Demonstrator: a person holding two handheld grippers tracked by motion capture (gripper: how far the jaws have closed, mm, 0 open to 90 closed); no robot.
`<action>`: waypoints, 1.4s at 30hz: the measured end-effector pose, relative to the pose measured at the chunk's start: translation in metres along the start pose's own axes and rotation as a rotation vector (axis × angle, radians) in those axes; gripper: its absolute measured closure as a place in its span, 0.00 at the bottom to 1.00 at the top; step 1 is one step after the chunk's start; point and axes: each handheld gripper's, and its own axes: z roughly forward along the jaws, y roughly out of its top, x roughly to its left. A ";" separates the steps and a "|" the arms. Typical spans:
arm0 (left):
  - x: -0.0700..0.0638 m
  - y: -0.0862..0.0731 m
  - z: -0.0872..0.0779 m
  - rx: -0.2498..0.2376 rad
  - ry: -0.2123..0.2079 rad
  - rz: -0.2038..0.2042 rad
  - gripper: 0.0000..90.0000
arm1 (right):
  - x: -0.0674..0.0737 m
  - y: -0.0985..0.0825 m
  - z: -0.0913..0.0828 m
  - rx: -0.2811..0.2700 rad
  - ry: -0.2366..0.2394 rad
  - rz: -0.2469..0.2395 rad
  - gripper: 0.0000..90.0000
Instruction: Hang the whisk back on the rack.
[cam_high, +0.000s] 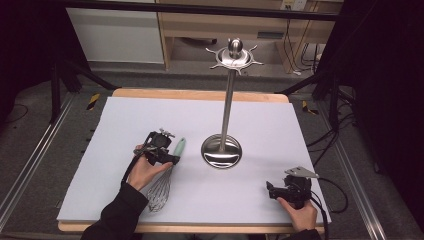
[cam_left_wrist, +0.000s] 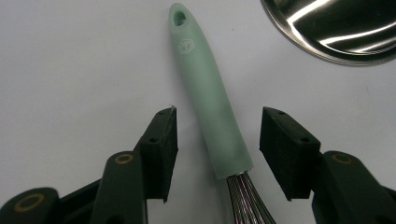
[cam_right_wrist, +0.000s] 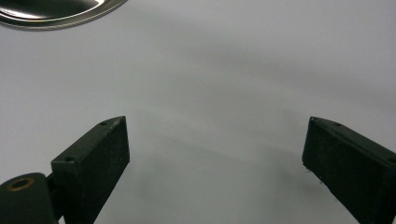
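The whisk (cam_left_wrist: 212, 107) lies on the white mat (cam_high: 125, 125), left of the metal stand (cam_high: 222, 150); its mint handle bears a small hexagon logo, no readable words. The left gripper (cam_left_wrist: 218, 140) straddles the handle, jaws spread, not touching. The right gripper (cam_right_wrist: 215, 154) hovers wide open over bare mat at near right.

My left gripper (cam_high: 159, 148): black body, bare metal fittings on top, black cable trailing from it. Its jaws are black, each ending in a flat rectangular pad (cam_left_wrist: 161, 151) with small screw holes; brass-ringed pivots sit on the jaw arms behind.

My right gripper (cam_high: 290, 190): black body, grey three-cornered plate (cam_high: 301, 172) on top, black cable (cam_high: 330, 197) looping off. Matching black pads (cam_right_wrist: 93, 161), screw holes, one brass-ringed pivot.

My left sleeve (cam_high: 117, 215): dark, long.
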 end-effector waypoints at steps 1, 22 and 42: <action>0.000 0.000 0.001 0.006 -0.002 0.002 0.52 | 0.000 0.000 0.000 0.001 -0.001 0.004 0.09; 0.002 -0.003 0.022 0.085 -0.038 -0.029 0.62 | 0.000 0.000 0.000 0.002 0.003 0.010 0.09; 0.003 0.000 0.022 0.107 -0.020 -0.095 0.70 | 0.000 0.001 0.001 0.008 0.010 0.005 0.09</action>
